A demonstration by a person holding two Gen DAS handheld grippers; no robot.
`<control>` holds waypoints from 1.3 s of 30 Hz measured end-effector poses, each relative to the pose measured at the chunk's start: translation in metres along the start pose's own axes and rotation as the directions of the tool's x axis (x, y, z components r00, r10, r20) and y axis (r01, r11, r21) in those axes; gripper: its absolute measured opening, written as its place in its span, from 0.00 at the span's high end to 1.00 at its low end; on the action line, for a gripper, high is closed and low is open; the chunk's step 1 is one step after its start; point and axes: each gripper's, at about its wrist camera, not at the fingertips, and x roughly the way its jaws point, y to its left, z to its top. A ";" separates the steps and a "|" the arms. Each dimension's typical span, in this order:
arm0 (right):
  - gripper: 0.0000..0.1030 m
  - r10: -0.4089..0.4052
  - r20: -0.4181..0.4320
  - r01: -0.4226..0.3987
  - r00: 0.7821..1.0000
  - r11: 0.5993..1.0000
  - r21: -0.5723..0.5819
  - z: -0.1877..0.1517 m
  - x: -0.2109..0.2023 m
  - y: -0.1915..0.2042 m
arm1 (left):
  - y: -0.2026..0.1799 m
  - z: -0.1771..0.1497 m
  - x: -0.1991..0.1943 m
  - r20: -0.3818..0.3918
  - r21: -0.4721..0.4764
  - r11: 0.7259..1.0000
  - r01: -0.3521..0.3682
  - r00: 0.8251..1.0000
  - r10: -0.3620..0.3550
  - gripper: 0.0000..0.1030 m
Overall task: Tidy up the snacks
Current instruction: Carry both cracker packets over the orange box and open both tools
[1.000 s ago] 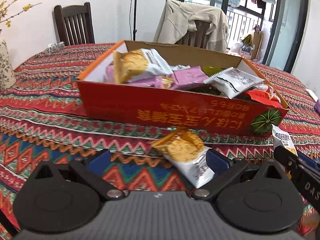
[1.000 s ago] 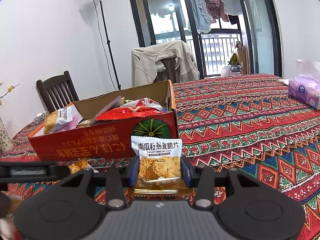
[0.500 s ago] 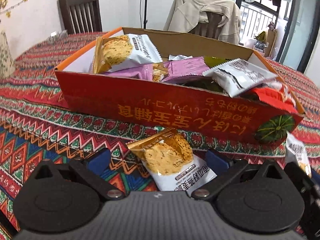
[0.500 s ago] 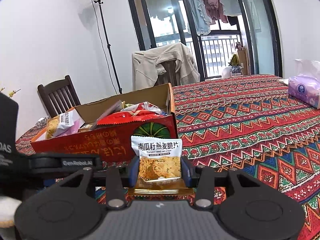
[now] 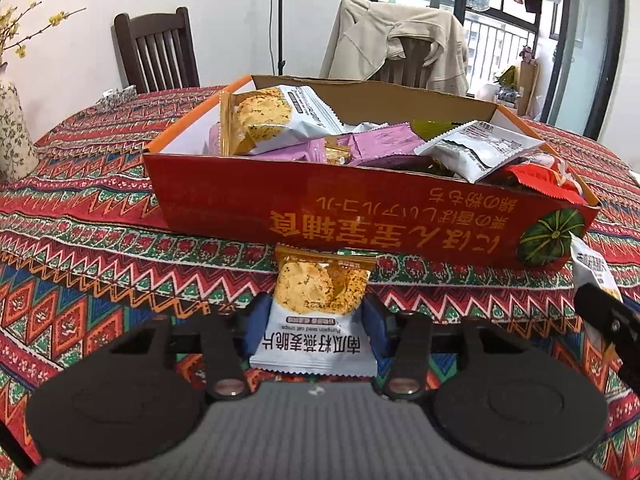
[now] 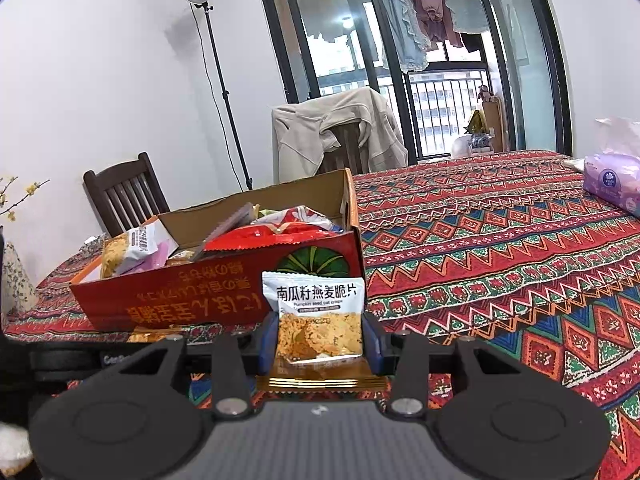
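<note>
A red cardboard box [image 5: 360, 216] full of snack packets stands on the patterned tablecloth; it also shows in the right wrist view [image 6: 208, 292]. My left gripper [image 5: 314, 320] is shut on a white and gold oat crisp packet [image 5: 316, 312], held just in front of the box's near wall. My right gripper [image 6: 318, 340] is shut on a second oat crisp packet [image 6: 316, 316], upright, near the box's pumpkin-printed corner. That packet and gripper show at the right edge of the left wrist view [image 5: 592, 276].
Two chairs stand behind the table, one dark wooden [image 5: 156, 52], one draped with a beige jacket [image 5: 400, 40]. A floral vase [image 5: 14, 132] stands at the left. A purple tissue pack [image 6: 612, 180] lies at the far right. A lamp stand [image 6: 220, 80] is by the wall.
My left gripper has closed on the oat crisp packet that lay loose between its fingers, and the packet now stands straight. The right gripper still holds its packet.
</note>
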 end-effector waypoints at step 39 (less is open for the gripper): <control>0.59 0.048 0.277 0.027 0.960 0.965 -0.261 0.080 -0.024 0.069 | 0.027 0.077 -0.065 0.330 0.018 0.989 0.148 0.933 -0.145 0.55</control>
